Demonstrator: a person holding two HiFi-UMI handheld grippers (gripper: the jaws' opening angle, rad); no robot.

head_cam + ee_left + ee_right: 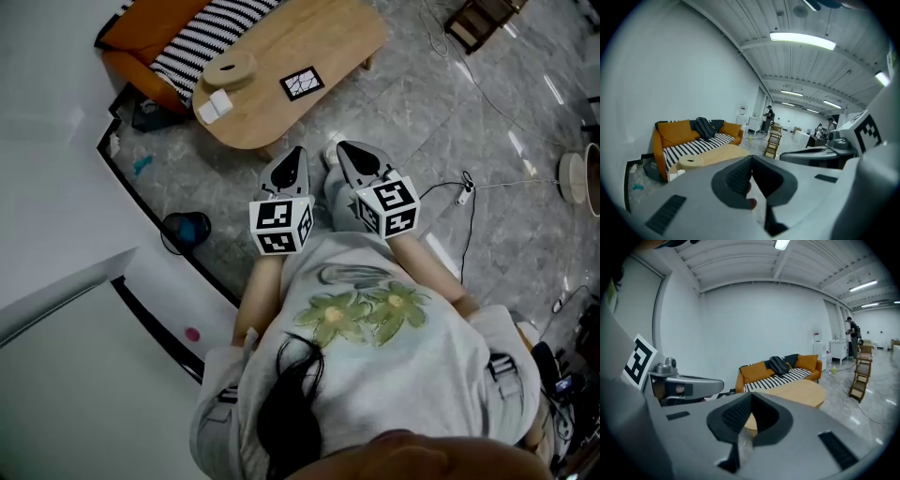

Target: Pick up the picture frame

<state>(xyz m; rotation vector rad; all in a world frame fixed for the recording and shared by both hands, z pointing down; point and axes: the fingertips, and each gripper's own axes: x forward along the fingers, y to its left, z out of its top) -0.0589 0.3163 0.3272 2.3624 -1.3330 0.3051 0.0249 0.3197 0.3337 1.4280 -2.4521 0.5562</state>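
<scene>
**Both claws shut and short of the table: hazards of the coming pick**

The picture frame, a dark square, lay flat near the middle of the wooden table. It was apart from a round wooden disc and two white blocks nearer the table's end. The left claw and right claw hung side by side above the floor, well short of the table. Each had its jaws fully together, with nothing between them. A flat frame would probably offer only a thin edge. A claw opened late or brought in shallow could push it across the smooth wood towards the rim. A pinch on one corner could let it swing and drop.
</scene>
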